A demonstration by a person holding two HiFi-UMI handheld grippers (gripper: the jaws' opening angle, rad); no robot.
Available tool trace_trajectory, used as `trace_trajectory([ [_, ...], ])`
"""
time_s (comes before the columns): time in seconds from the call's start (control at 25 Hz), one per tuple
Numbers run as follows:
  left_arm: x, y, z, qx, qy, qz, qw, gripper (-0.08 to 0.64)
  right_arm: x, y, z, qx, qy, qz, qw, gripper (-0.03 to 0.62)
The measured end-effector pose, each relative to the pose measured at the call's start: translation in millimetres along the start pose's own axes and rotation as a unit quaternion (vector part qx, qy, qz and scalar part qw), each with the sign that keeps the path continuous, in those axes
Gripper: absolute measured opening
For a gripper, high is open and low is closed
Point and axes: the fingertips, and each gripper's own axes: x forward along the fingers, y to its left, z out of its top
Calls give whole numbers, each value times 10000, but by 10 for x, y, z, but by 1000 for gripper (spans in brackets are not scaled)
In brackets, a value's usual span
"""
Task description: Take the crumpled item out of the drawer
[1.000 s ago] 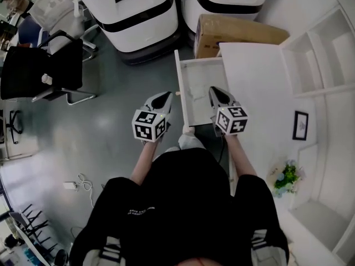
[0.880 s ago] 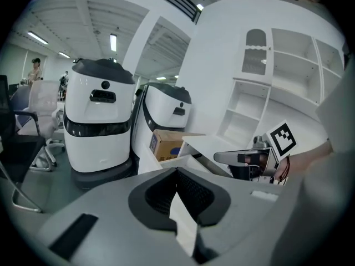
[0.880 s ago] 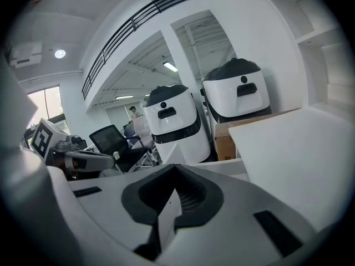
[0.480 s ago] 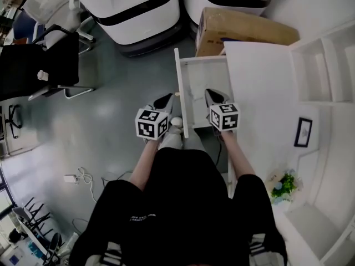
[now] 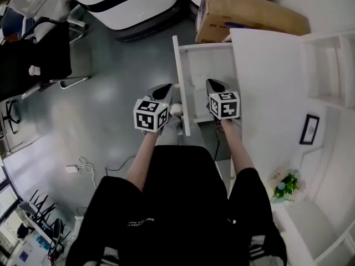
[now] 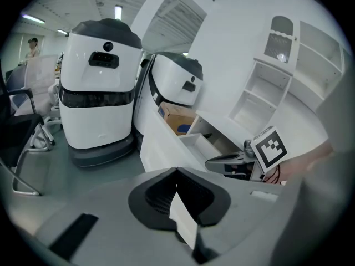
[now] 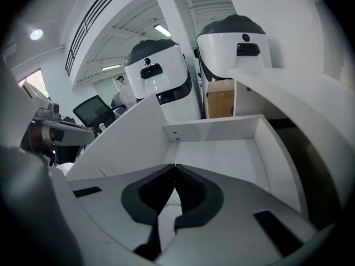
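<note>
The white drawer stands pulled out of the white desk, and its far floor is bare. A pale crumpled patch shows faintly on the drawer floor, just left of my right gripper. That gripper hangs over the drawer's near part with its jaws shut and empty, and a bit of wrinkled white shows through the slit under them. My left gripper is outside the drawer front, next to its small knob. Its jaws are shut, with something white visible behind them.
Two white-and-black machines and a cardboard box stand beyond the drawer. A black chair is at the left, and cables lie on the grey floor. White shelves, a framed picture and flowers are at the right.
The head view has tilted, so the drawer sits higher in the picture. The left gripper has come closer to the drawer front. The right gripper stays over the drawer, still shut.
</note>
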Motion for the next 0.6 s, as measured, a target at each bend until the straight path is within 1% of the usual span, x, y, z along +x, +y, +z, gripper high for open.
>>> trace_trajectory([
  [0.16,78,49,-53,-58,60,-8,10000,-2,158,-112,-155,31,174,-194,9997,-2],
  [0.24,102,58,-83,-82,78,-17,9999,-3,221,-161,-225,122,232,-259,9993,38],
  [0.36,138,70,-117,-85,129,-51,9999,-2,315,-218,-311,205,351,-316,9987,77],
  [0.44,164,85,-137,-57,183,-68,9998,-3,383,-253,-364,265,445,-338,9981,116],
  [0.6,203,105,-159,-69,225,-85,9997,-2,484,-309,-389,367,553,-402,9970,166],
])
